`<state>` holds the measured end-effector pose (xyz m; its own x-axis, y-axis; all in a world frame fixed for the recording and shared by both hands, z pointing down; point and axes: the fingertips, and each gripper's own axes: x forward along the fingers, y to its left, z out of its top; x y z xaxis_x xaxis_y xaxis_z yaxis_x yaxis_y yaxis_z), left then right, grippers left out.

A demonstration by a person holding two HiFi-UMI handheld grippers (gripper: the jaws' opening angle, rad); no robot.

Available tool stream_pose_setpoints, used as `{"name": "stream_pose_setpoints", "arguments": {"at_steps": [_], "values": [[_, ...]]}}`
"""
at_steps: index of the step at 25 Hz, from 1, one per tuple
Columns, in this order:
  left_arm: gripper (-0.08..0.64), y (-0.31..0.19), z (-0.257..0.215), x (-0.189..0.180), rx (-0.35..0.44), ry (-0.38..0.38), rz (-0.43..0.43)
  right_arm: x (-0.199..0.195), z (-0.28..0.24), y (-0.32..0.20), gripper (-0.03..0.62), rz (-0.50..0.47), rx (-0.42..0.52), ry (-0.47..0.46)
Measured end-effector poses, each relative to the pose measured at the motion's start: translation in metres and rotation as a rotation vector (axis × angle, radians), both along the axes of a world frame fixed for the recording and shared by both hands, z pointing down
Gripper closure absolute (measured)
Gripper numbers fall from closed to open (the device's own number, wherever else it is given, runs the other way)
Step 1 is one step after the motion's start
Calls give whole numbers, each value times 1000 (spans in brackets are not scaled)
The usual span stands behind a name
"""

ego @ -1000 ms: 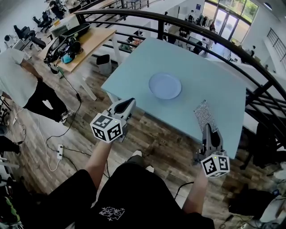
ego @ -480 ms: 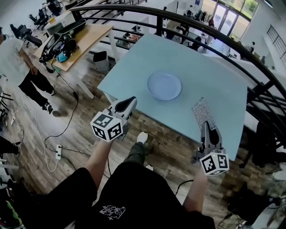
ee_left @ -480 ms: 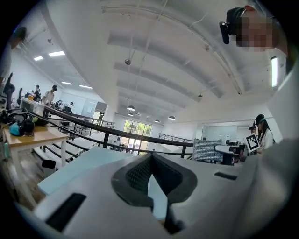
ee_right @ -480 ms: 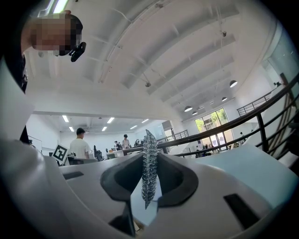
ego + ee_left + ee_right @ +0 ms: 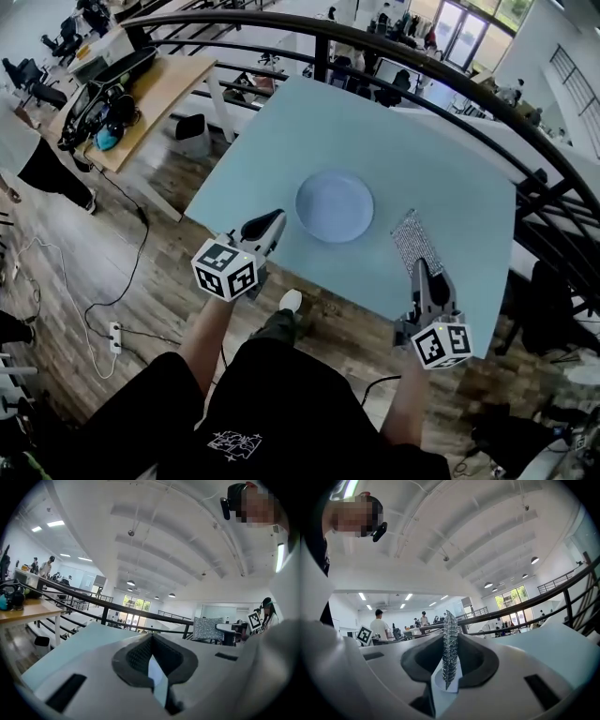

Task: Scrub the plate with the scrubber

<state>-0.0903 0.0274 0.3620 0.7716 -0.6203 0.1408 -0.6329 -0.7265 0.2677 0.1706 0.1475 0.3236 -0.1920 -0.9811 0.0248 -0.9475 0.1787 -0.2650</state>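
Counting one plate (image 5: 335, 206), one scrubber (image 5: 410, 241), two grippers and one table (image 5: 441, 159). Seeing the plate, round and pale blue, lying flat near the centre of the head view, on the table's near half. Finding the scrubber, a silvery mesh rectangle, just right of the plate and slightly lower in the frame, apart from the rim. Pinching the scrubber's near end in the right gripper (image 5: 419, 267), jaws closed on the mesh, edge-on and upright in the right gripper view; not telling from any view whether the far end is touching the table. Holding the left gripper (image 5: 270, 221) at the plate's lower left, tips over the table's near edge, jaws pressed together with nothing between them. Catching the scrubber again right of centre in the left gripper view. Resting the plate on a pale blue-green tabletop. Running a dark curved railing (image 5: 450, 89) past the table's far side across the upper frame. Spreading wood-plank floor (image 5: 141, 253) at left and below, with a wooden desk (image 5: 150, 89) carrying dark gear at upper left and a white power strip (image 5: 115, 332) at lower left. Glimpsing people (image 5: 378, 626) and ceiling lights (image 5: 488, 585) far off in the right gripper view.
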Motion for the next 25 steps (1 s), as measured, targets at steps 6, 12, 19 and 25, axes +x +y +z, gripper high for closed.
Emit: {"name": "stream_pose_setpoints", "arguments": {"at_steps": [6,12,19,25], "values": [[552,-72,30,19,-92,-11,58,9,10,-74,509,32,-36,-49],[552,-129,74,30,-194,-66,137,4,36,-140,509,42,-96,-57],[552,-160,120,41,-309,-102,222,-11,57,-190,511,42,-151,-76],[551,-174,152,45,-385,-135,237,-10,71,-209,511,47,-190,-71]]}}
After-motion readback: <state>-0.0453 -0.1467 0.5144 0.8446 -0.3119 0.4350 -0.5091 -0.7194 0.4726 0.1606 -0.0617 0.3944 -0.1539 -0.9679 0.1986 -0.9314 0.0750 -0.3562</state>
